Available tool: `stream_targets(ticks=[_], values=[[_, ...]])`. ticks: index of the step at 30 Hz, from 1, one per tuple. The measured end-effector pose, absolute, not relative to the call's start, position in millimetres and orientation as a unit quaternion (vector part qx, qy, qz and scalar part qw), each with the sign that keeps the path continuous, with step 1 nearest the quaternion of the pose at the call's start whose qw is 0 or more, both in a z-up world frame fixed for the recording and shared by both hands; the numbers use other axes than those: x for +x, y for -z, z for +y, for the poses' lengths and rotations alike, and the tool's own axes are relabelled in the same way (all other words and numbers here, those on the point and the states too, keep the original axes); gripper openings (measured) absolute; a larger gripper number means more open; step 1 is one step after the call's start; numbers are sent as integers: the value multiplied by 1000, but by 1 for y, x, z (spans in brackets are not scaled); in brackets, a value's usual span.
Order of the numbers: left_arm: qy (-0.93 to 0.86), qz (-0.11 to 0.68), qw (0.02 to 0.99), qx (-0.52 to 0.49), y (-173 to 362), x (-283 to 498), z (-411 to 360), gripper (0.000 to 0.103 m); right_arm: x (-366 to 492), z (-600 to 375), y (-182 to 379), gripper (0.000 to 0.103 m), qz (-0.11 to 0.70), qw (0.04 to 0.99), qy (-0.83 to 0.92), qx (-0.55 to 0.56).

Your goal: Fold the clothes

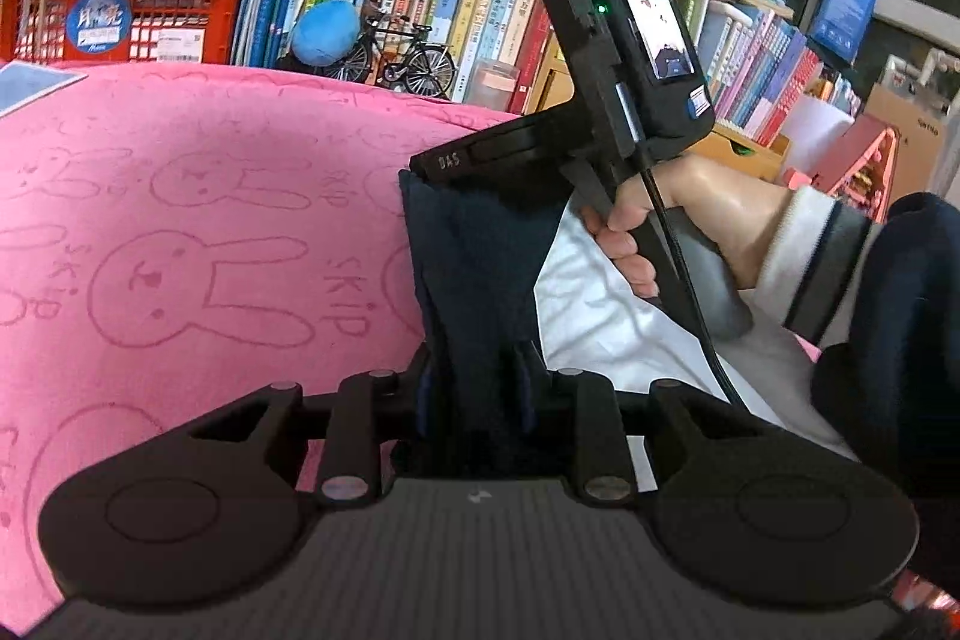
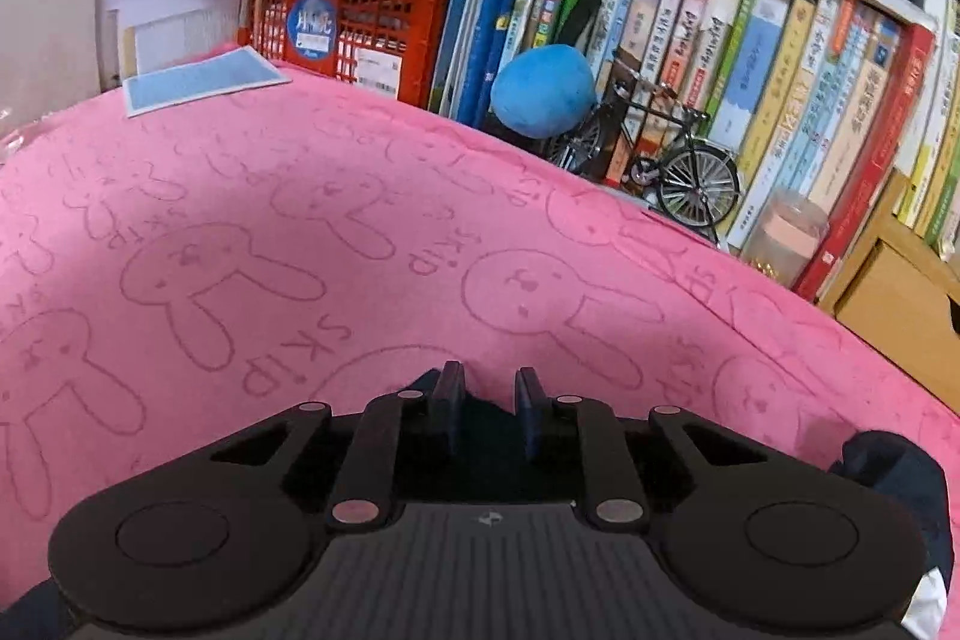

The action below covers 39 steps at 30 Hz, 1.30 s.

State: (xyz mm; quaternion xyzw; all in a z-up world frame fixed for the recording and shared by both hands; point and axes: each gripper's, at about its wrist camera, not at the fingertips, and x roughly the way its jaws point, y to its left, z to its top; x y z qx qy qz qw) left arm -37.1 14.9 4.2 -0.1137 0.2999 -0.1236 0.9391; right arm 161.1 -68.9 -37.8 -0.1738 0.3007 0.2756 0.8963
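Observation:
A navy garment [image 1: 474, 250] with a white part [image 1: 600, 304] is stretched above a pink rabbit-print cover [image 1: 180, 220]. My left gripper [image 1: 474, 388] is shut on its near edge, and the cloth fills the gap between the fingers. A hand in a striped sleeve [image 1: 810, 250] holds my right gripper [image 1: 420, 166] at the cloth's far upper corner. In the right wrist view the right gripper [image 2: 489, 394] is shut on dark navy fabric [image 2: 489, 418] low over the pink cover [image 2: 360, 220]. More navy cloth [image 2: 894, 466] bunches at the lower right.
Behind the cover stands a bookshelf [image 2: 750, 70] full of books, with a red crate [image 2: 354, 22] under stacked papers. A toy bicycle [image 2: 660, 160], a blue plush ball [image 2: 543, 91] and a pink cup [image 2: 786, 232] sit at the cover's far edge. A blue card [image 2: 198, 79] lies far left.

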Motion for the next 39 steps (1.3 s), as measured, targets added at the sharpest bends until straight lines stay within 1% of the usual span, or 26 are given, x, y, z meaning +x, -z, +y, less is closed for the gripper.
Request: stream_targets(ticks=[3,4,5,6,7,8,9,11,13,15,16,18,20,21,23,25,27,29,31,33,34,36,37,38,39], values=[[124,299,939,-116,-5,-45,18,29,172,-81,36,22,323,895,-283,-120],[123,298,940,-112,-5,-49,19,31,171,-87,33,28,328,895,-284,-99],[122,297,941,-107,-5,-54,20,32,166,-94,27,43,324,897,-289,-79],[121,297,942,-103,-6,-58,20,33,160,-101,21,54,318,899,-296,-60],[118,297,943,-98,-7,-63,20,34,149,-109,13,73,300,903,-303,-43],[115,297,943,-92,-8,-67,20,36,135,-116,6,78,277,910,-308,-34],[112,298,944,-86,-9,-71,21,37,122,-123,-1,79,253,915,-313,-30],[104,301,945,-75,-11,-81,23,43,103,-137,-8,87,232,925,-299,-29],[94,304,946,-67,-12,-90,27,48,92,-148,-7,87,230,932,-278,-31],[81,309,945,-65,-15,-100,35,51,89,-152,3,87,253,934,-250,-37],[75,312,945,-67,-16,-105,39,55,90,-148,13,88,273,932,-234,-49],[37,318,946,-46,-19,-112,43,53,77,-127,26,89,267,931,-228,-96],[-5,322,947,-22,-22,-119,45,52,61,-107,23,90,267,910,-294,-115],[-27,324,946,-10,-23,-122,47,52,53,-100,18,88,272,892,-344,-110],[-38,321,946,-27,-28,-129,55,52,34,-92,8,88,275,859,-421,-93],[-28,314,947,-63,-35,-133,63,52,11,-91,-2,91,257,859,-433,-94],[-19,301,950,-86,-41,-136,67,53,-15,-98,-9,96,225,878,-406,-117],[-24,283,956,-66,-45,-138,59,59,-45,-113,-9,100,183,900,-363,-157],[-18,269,963,-13,-47,-137,42,61,-73,-130,-3,100,150,913,-321,-204],[-9,253,966,47,-48,-137,23,61,-100,-148,8,98,127,916,-281,-257],[-3,242,967,77,-48,-137,13,61,-112,-157,15,94,125,914,-267,-280],[18,219,966,137,-45,-139,-8,64,-134,-171,29,89,126,905,-243,-325],[31,211,962,170,-42,-139,-17,66,-143,-176,36,82,127,900,-231,-346],[44,207,956,201,-38,-139,-28,66,-151,-181,41,78,127,896,-220,-364],[56,204,950,232,-34,-139,-39,67,-159,-183,46,78,128,894,-213,-374]])
